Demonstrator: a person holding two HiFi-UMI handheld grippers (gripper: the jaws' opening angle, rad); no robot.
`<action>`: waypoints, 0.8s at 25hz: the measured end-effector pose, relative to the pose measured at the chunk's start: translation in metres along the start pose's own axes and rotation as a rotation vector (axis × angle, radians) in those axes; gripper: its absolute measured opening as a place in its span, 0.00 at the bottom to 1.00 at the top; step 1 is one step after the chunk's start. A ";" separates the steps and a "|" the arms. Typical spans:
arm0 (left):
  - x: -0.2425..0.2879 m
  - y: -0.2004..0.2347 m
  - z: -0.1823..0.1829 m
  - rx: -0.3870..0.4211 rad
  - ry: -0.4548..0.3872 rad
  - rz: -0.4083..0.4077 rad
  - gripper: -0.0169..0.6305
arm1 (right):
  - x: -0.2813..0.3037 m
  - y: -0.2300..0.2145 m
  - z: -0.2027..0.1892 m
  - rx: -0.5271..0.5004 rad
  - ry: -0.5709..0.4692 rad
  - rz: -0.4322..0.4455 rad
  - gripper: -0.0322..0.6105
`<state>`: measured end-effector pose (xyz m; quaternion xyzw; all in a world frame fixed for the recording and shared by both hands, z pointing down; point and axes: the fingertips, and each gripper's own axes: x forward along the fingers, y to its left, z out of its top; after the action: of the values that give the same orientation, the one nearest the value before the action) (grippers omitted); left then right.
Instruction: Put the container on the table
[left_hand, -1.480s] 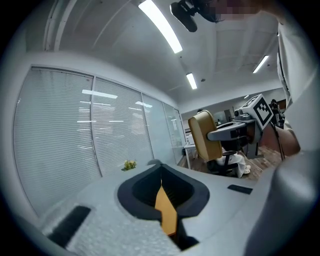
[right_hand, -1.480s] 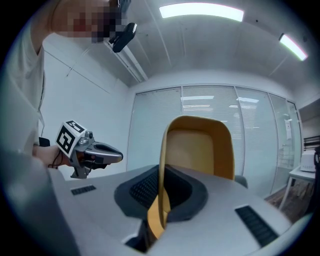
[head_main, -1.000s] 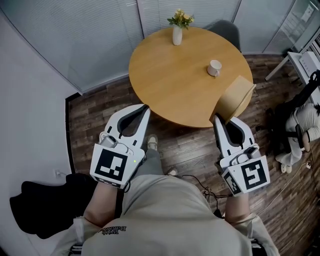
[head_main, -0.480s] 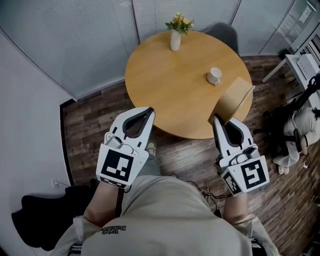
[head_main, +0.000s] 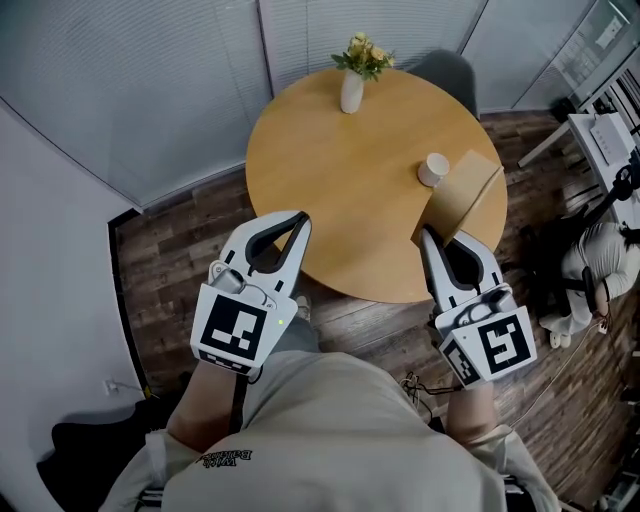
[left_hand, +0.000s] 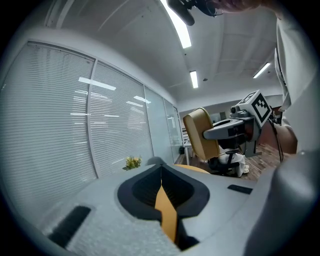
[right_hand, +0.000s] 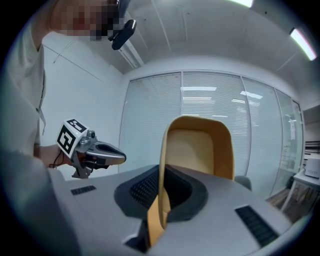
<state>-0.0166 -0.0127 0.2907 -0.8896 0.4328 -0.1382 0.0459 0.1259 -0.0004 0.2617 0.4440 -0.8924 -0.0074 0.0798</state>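
The tan open-topped container (head_main: 462, 193) hangs tilted over the near right edge of the round wooden table (head_main: 340, 170). My right gripper (head_main: 425, 232) is shut on its near wall. In the right gripper view the container (right_hand: 200, 150) stands up from between the jaws, its thin rim pinched at my right gripper (right_hand: 161, 167). My left gripper (head_main: 301, 216) is shut on nothing, its tips over the table's near left edge. In the left gripper view my left gripper (left_hand: 161, 169) shows only a thin slit, with the container (left_hand: 202, 136) off to the right.
A white cup (head_main: 433, 168) stands on the table just left of the container. A white vase of flowers (head_main: 352, 82) sits at the far edge. A grey chair (head_main: 452, 64) is behind the table, and a black chair with clothes (head_main: 592, 255) stands at the right.
The container has moved from beyond the table's right edge to over the tabletop, close to the cup. Both grippers are nearer the table.
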 end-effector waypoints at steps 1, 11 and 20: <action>0.004 0.008 0.000 -0.001 -0.003 -0.002 0.06 | 0.009 -0.001 0.002 -0.001 0.002 -0.001 0.10; 0.032 0.086 -0.007 -0.014 -0.024 -0.031 0.06 | 0.091 -0.006 0.018 -0.005 0.022 -0.025 0.10; 0.055 0.138 -0.017 -0.012 -0.032 -0.069 0.06 | 0.146 -0.009 0.022 0.006 0.026 -0.060 0.10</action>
<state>-0.0939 -0.1407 0.2910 -0.9065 0.4017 -0.1228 0.0426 0.0427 -0.1231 0.2588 0.4710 -0.8775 -0.0013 0.0899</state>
